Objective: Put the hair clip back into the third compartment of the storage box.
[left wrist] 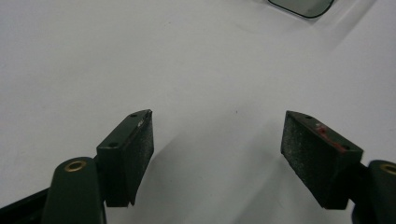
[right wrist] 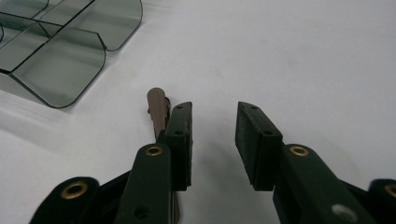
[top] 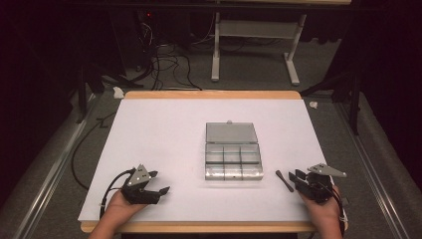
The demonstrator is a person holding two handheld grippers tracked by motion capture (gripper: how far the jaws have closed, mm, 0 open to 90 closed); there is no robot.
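The left gripper is held low over the near left part of the surface, its jaws spread wide with nothing between them; in the left gripper view its pads are matt black blocks with a fine grainy face, and one carries a small red mark. The right gripper rests at the near right, jaws also apart and empty, on black arms pinned with brass-coloured rivets. Just outside its left jaw, and seemingly touching it, lies a slim brown stick with a rounded, flattened tip, perhaps a small spatula; the view is too dim to name it surely. Ahead and to the left of that gripper sits a smoke-grey, see-through plastic compartment box, its dividers forming a grid of cells, its corners rounded, its hinged lid lying open flat on the far side. The cells look empty. The surface is a smooth, white sheet over a board with a pale wooden edge. Beyond it lie grey carpet, tangled black cables and the white legs of another table against dark curtains.
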